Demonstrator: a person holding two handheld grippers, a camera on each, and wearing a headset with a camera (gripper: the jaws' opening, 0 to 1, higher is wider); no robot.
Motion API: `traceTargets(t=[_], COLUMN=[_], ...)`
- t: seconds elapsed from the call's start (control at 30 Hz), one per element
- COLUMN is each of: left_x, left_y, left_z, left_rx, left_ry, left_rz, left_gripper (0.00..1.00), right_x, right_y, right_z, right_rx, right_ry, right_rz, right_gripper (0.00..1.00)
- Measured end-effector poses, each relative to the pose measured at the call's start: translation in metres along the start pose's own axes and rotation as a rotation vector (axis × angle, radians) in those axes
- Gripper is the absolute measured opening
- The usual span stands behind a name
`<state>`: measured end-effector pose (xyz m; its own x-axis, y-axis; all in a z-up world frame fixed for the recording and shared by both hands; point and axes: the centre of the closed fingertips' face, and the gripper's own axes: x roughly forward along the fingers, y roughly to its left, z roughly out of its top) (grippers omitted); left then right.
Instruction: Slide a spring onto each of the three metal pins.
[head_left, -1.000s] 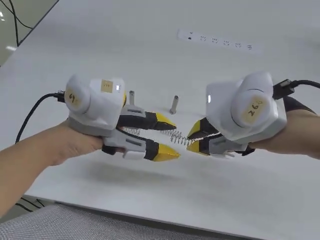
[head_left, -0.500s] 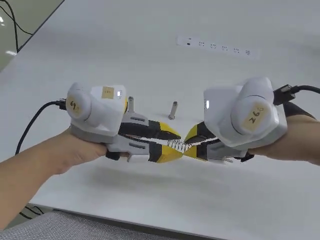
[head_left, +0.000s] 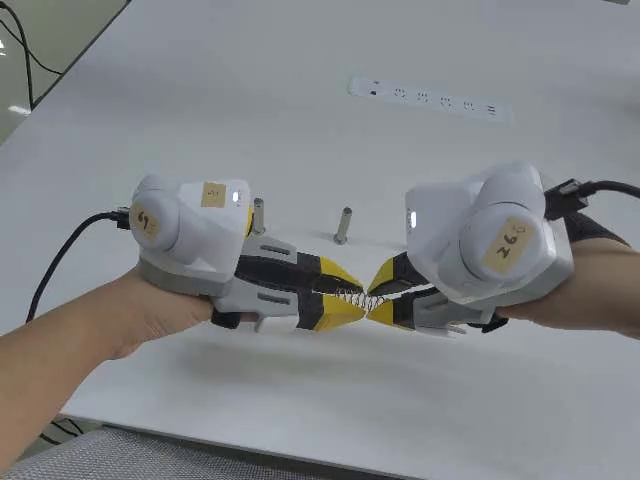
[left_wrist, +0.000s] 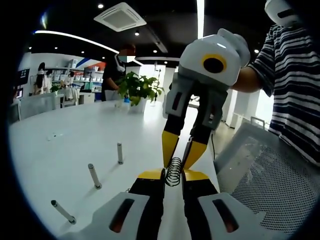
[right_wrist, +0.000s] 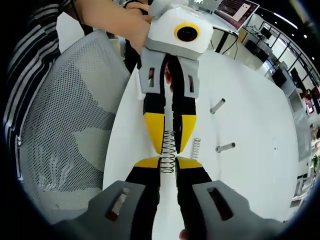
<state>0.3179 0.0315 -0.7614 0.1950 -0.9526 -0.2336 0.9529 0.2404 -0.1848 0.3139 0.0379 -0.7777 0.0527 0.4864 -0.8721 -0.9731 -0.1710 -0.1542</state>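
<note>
Nearer together than a second before, the left hand-held gripper (head_left: 333, 301) and the right hand-held gripper (head_left: 381, 299) each pinched narrowly one end of the spring (head_left: 352, 295), above the counter (head_left: 300, 400) near its front edge; a careless release might shoot it off that edge. A pin (head_left: 343, 225) stood just beyond, with free counter around.

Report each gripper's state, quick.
Left gripper: shut on one end of the spring.
Right gripper: shut on the spring's other end.

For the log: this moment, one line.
left claw: shut on spring | right claw: shut on spring | pins: bare | spare spring: on table
</note>
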Motion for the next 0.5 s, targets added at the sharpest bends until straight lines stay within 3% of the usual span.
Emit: traceTargets(t=[0.5], left_x=[-0.0012], left_y=[-0.0016], left_z=[0.0024], left_rx=[-0.008], left_ry=[-0.009], left_rz=[-0.008], left_gripper=[0.08], right_x=[-0.0009], right_y=[0.0003], right_z=[0.0014], right_rx=[0.001], right_ry=[-0.016], right_rz=[0.0], right_gripper=[0.13])
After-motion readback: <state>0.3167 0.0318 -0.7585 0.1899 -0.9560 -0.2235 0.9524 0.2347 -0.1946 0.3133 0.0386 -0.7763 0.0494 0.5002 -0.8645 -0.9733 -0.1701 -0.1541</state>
